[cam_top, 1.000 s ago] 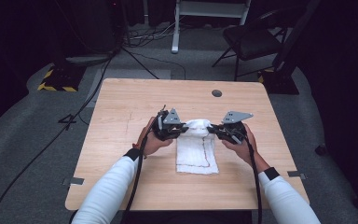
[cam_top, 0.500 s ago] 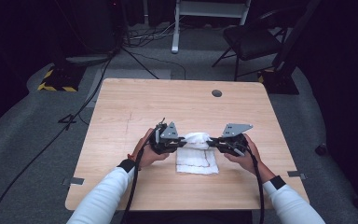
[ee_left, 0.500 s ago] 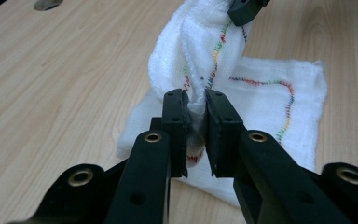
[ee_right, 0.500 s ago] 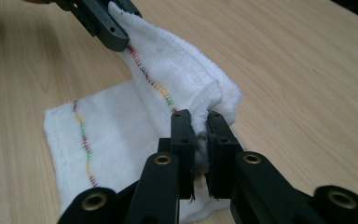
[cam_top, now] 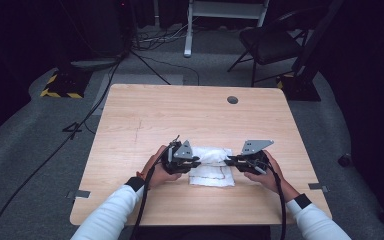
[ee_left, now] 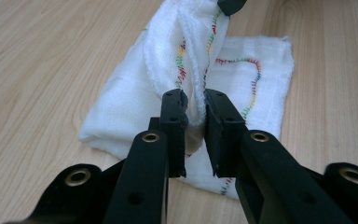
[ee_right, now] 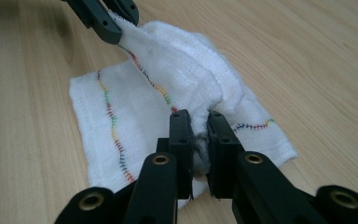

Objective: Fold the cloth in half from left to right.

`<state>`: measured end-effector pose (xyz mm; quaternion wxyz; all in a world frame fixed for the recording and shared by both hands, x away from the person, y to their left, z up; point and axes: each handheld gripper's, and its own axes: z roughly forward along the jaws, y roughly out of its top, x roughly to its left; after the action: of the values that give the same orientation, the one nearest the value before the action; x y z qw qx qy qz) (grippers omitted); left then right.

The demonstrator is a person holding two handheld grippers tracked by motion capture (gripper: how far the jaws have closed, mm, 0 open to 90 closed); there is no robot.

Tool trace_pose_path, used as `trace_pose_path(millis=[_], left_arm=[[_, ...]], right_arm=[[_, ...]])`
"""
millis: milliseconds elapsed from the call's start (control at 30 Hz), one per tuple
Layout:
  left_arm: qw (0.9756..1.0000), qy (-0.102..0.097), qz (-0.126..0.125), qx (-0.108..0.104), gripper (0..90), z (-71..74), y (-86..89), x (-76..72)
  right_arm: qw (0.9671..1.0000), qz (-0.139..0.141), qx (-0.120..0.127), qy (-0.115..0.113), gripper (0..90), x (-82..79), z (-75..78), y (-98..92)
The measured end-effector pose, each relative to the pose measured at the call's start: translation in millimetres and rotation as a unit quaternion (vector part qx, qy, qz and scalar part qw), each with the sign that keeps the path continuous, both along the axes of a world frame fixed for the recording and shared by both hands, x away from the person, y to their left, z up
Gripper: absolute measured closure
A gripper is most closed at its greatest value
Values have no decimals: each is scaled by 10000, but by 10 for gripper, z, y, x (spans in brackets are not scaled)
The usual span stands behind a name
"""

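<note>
Item: white cloth [cam_top: 211,172], half-folded on bench [cam_top: 145,115] | my left gripper [ee_left: 195,114] clenched on one raised edge corner, right gripper [ee_right: 199,133] on the other | held edge runs left-right between them, lower layer lies toward me | both hands equally near

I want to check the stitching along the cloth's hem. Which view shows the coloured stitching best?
The right gripper view: the coloured stitching runs long and sharp across the flat white cloth. The left gripper view shows shorter stretches of it, partly behind the raised fold. In the high view it is only a faint line.
</note>
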<state>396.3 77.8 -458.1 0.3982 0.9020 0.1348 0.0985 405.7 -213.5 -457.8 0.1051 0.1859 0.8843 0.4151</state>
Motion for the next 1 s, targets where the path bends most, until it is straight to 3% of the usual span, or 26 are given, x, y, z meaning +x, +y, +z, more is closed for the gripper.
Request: trace_pose_path(millis=[333, 800, 900, 1000], left_arm=[[9998, 30, -70, 164, 844, -54, 4, -90], [9996, 70, -100, 245, 841, -109, 46, -193], [9994, 38, -141, 326, 836, -121, 29, -213], [9985, -164, -223, 475, 833, -128, 2, -260]], right_arm=[[9998, 109, -154, 32, 810, -120, -59, -25], [9982, 424, -393, 156, 839, -262, -130, -84], [9980, 420, -457, 139, 853, -283, -140, -84], [9979, 419, -476, 142, 860, -292, -152, -101]])
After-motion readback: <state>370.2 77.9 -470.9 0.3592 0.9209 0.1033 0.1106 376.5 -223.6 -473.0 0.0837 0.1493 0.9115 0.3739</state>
